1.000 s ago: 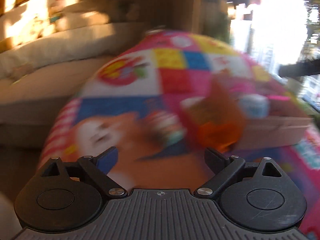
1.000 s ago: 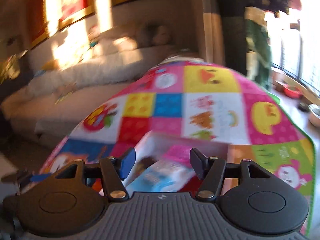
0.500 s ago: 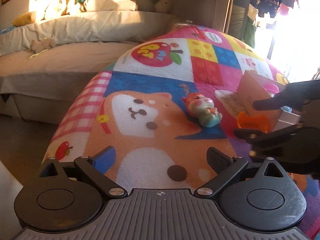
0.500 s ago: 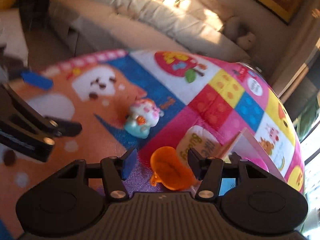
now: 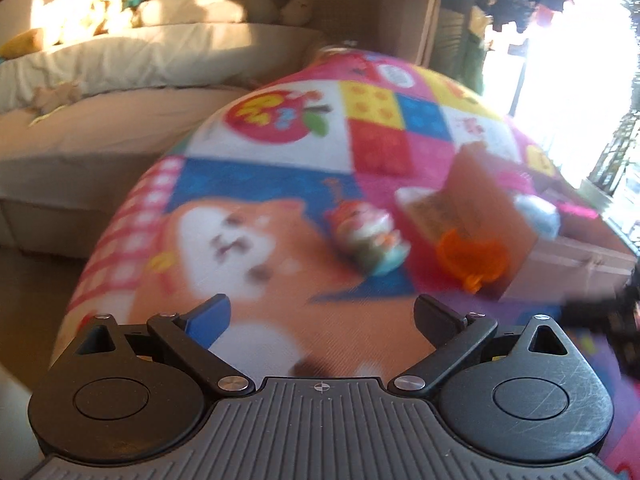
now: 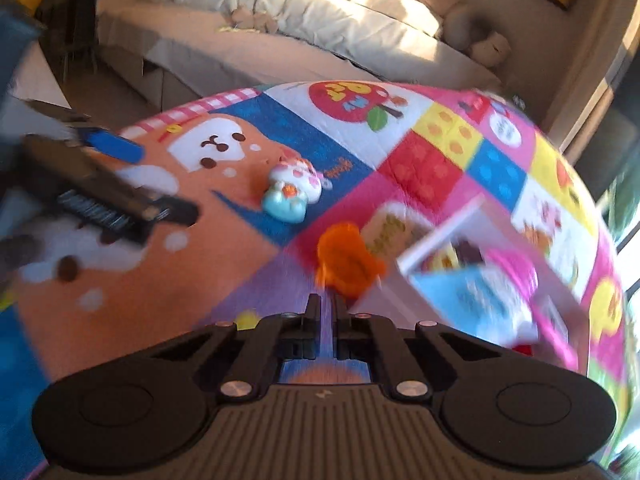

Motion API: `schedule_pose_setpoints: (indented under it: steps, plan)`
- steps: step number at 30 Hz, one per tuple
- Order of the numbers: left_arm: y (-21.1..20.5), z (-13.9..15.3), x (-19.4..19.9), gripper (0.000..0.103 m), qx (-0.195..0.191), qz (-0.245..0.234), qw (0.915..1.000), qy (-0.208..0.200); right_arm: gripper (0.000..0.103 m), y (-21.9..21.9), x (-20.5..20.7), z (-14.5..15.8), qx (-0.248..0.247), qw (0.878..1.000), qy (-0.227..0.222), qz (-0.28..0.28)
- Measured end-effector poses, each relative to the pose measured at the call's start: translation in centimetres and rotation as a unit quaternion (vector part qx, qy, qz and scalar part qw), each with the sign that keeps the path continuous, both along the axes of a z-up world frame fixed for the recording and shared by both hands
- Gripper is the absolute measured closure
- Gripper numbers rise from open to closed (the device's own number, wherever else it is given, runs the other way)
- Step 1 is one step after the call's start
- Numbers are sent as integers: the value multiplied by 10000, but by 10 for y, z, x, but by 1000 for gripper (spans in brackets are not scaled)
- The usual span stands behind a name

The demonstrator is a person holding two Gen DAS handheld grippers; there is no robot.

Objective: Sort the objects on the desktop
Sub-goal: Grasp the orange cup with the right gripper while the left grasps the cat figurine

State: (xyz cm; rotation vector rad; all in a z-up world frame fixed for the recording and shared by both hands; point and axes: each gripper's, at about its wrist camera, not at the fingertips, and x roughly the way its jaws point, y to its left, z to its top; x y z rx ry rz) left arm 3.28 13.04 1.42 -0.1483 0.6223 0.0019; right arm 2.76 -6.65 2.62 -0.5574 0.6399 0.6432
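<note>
Your left gripper (image 5: 322,320) hangs low over the play mat (image 5: 280,152) with its fingers spread wide and nothing between them, aimed across the orange dog print toward the cardboard box (image 5: 492,204). Your right gripper (image 6: 327,308) is pinched nearly closed, a thin slit left between the fingers, tips just short of the orange clip (image 6: 346,264); motion blur keeps you from telling whether they touch it. That clip lies on the mat right against the near corner of the box. The small animal figurine (image 6: 290,192) lies on its side, left of the box and apart from the clip. Inside the box, a blue packet (image 6: 476,300) and something pink (image 6: 516,268) are smeared beyond reading. Beyond the box a beige sofa (image 6: 280,36) runs along the mat's far edge. Your left gripper shows as a dark streak at the left of the right view.
</note>
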Motion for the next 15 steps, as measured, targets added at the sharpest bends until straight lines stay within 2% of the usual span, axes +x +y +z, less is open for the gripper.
schedule_pose_setpoints:
  steps: [4,7,9,11,12,15]
  plan:
    - [-18,5,44,2,132,-8,9999,24,98,-33,-15,-1,264,9993,178,-200]
    - [-29,1,74,7,325,102,9993,160,95,-40,-27,-1,240,9995,-129,-149]
    - [-32,-3,85,41,423,112,9986,284,91,-37,-31,1,158,9992,-347,-65]
    - [-28,-7,86,47,246,57,9990,358,81,-28,-32,3,40,9975,-706,57]
    - [-26,-8,82,53,187,18,9992,341,78,-23,-33,4,-19,9960,-883,119]
    - [-22,-7,61,54,244,-83,9992,301,76,2,-33,-3,-365,9892,-1361,405]
